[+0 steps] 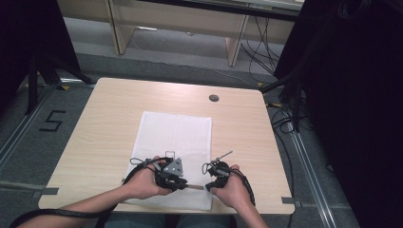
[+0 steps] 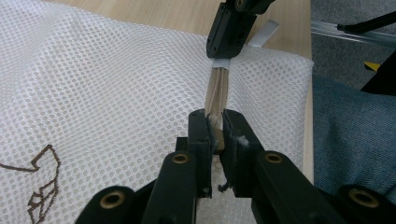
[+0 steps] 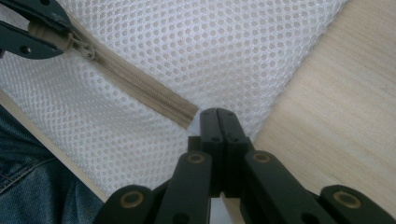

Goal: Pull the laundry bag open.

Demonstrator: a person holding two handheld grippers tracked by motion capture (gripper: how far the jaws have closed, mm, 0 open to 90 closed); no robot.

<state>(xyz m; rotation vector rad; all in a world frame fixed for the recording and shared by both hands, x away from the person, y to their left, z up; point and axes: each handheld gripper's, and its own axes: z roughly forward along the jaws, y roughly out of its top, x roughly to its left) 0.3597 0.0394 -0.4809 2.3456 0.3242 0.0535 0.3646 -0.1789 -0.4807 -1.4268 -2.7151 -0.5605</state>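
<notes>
1. Near edge of the pale wooden table (image 1: 104,123): a white mesh laundry bag (image 1: 173,137) lies flat, its beige zipper (image 3: 140,88) running along the hem closest to the person.
2. The left gripper (image 1: 178,183) is pinched nearly closed on the zipper's slider end (image 2: 215,133); the beige pull sits between its two black jaws.
3. The right gripper (image 1: 211,183) is clamped tight on the bag's edge just past the zipper's other end, with a white tab (image 2: 222,63) under its tips in the left gripper view.
4. The key relation: the zipper's long axis runs straight from one gripper to the other, so any slide would likely travel along that line, left gripper towards right.
5. Both hands are about equally near; the left one has the slider.
6. Hard to read: whether the teeth are meshed or parted, and how much fabric the right jaws hold. A brown printed mark (image 2: 42,186) is cut off at the frame's edge.
</notes>
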